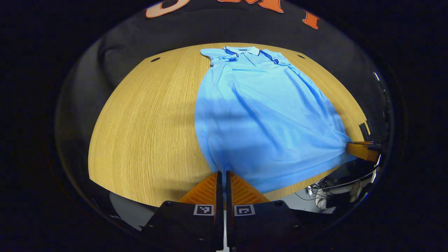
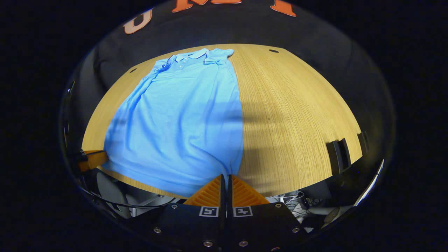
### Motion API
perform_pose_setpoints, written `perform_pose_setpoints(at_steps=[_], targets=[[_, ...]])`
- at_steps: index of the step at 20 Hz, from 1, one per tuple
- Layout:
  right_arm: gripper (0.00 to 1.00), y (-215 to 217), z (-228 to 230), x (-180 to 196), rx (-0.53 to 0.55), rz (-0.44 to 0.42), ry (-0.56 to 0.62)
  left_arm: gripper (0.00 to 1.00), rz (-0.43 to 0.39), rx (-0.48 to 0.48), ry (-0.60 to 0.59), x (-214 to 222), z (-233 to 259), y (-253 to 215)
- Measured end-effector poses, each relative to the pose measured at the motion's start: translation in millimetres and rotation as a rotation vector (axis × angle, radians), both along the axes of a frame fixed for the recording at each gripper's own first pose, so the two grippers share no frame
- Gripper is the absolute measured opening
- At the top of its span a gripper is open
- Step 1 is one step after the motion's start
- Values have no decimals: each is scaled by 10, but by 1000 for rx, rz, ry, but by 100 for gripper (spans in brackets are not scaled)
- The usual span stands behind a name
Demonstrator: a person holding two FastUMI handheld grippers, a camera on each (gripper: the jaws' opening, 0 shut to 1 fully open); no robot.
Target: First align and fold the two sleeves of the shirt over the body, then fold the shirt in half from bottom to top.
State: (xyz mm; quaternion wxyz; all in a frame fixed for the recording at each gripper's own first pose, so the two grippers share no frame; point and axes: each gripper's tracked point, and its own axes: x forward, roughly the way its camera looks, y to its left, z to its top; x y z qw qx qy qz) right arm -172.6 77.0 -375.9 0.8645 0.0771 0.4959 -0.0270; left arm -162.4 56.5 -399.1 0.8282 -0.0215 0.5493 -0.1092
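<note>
A light blue polo shirt [image 1: 259, 115] lies on the wooden table [image 1: 147, 126], collar at the far side, both sleeves folded over the body. My left gripper [image 1: 222, 173] is shut on the shirt's bottom hem at its left corner. My right gripper [image 2: 225, 176] is shut on the hem at the right corner of the shirt [image 2: 182, 122]. The cloth bunches into creases at both pinched corners. In the left gripper view the right gripper [image 1: 360, 149] shows at the far right, holding the hem. In the right gripper view the left gripper [image 2: 91, 158] shows at the far left.
Bare wooden table [image 2: 297, 119] stretches to either side of the shirt. A dark slotted bracket [image 2: 337, 151] sits at the table's right edge. Cables and white items [image 1: 325, 194] lie below the near edge. Small dark holes [image 2: 273, 51] mark the far corners.
</note>
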Motion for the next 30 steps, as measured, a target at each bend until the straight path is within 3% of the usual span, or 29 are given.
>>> perform_pose_setpoints(at_steps=[17, 30], targets=[[1, -240, 956, 972, -24, 5, -158, 7, 12, -78, -236, 1182, 1070, 18], [1, -429, 1503, 2309, -46, 9, -252, 7, 38, -127, -316, 2420, 1359, -47]])
